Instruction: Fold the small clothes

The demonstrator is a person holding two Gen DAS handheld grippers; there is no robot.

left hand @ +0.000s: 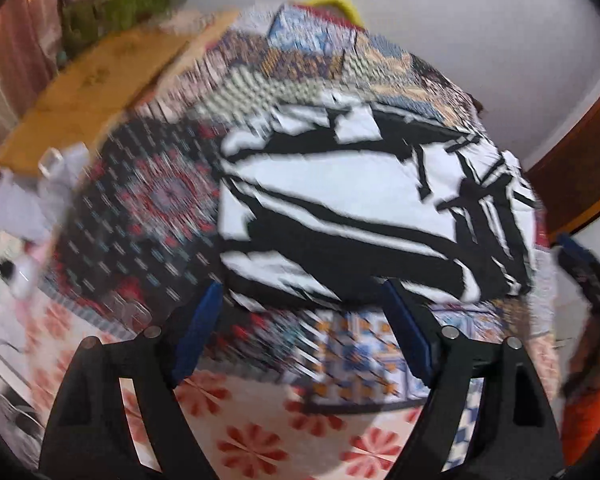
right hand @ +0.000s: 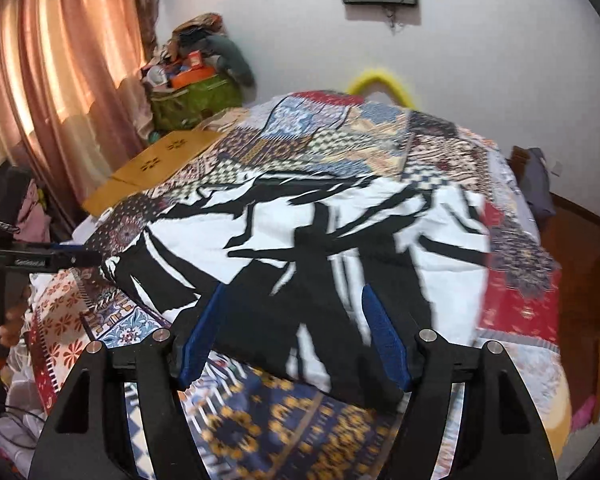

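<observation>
A black-and-white patterned garment lies spread on a patchwork bedspread. My left gripper is open, its blue pads either side of the garment's near edge, holding nothing. In the right wrist view the same garment lies flat across the bed. My right gripper is open over the garment's near edge, and the cloth lies between and below the blue pads. The left gripper shows at the garment's left edge in the right wrist view. The left view is motion-blurred.
A wooden board lies at the bed's far left. A green bag piled with clutter stands by pink curtains. A yellow hoop rises behind the bed. A wooden floor lies to the right.
</observation>
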